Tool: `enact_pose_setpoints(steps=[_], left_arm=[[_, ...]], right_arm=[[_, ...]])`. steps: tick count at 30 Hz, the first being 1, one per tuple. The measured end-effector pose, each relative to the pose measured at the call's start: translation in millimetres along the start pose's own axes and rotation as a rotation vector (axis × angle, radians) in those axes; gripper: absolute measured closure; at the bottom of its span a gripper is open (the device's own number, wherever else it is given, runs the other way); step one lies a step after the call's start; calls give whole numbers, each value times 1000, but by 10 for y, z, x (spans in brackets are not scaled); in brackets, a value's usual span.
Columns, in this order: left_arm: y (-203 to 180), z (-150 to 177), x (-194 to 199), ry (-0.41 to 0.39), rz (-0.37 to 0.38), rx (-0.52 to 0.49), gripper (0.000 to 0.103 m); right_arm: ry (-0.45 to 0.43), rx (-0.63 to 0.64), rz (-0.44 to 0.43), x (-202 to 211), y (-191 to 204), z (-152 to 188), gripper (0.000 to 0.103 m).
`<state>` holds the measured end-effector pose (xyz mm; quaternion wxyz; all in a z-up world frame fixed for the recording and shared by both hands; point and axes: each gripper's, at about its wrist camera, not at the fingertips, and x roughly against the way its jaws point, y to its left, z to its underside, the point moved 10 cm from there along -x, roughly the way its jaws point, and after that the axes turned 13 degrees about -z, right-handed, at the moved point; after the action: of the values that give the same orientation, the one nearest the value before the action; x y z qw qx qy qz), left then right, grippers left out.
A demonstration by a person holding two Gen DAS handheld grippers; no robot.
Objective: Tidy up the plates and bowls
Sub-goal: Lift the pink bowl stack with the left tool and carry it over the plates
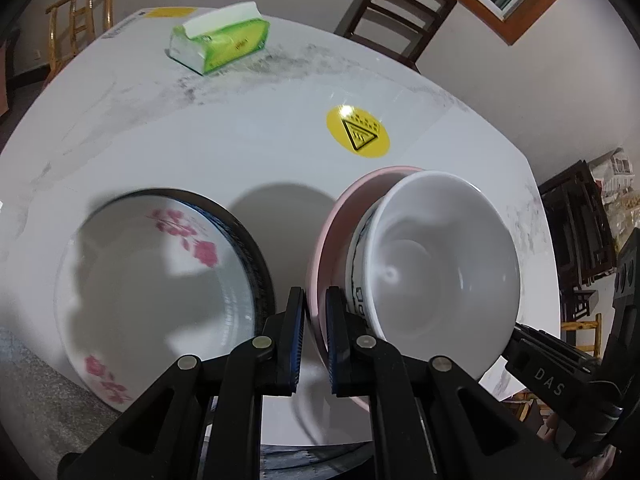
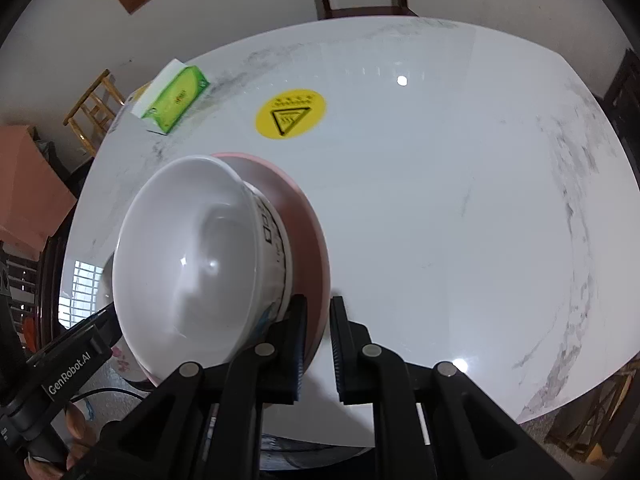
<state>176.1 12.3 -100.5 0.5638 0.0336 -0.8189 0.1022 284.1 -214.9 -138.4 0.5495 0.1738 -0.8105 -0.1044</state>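
**Pink plate with white bowl held at both edges**

While both grippers point steeply down over the marbled white surface, each pinches the rim of the pink plate. Left gripper: jaws pressed onto the plate's near-left edge. Right gripper: jaws pressed onto the plate's near-right edge. A white bowl with dark markings on its outer wall sits on the pink plate, open side up, empty.

Landmark: yellow warning sticker on the surface. Pink plate and bowl lie on the near side of the sticker, close to it. A floral bowl with a dark rim and pink blossoms rests near and to the left of the sticker, beside the plate but apart from it. A green tissue pack lies beyond the sticker, to its left, well apart.
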Motion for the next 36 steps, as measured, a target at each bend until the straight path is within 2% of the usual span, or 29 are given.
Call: enact_pose_setpoints(steps=[9, 16, 28, 36], left_arm=[[343, -112, 269, -41, -20, 42, 97], [702, -68, 407, -50, -53, 88, 97], [1437, 48, 493, -49, -138, 174, 97], [1754, 140, 381, -16, -154, 202, 97]], right_arm=[[-13, 75, -23, 54, 452, -107, 91], [16, 132, -50, -28, 824, -74, 91], [97, 217, -100, -405, 1493, 123, 91], [154, 226, -99, -674, 1711, 283, 91]])
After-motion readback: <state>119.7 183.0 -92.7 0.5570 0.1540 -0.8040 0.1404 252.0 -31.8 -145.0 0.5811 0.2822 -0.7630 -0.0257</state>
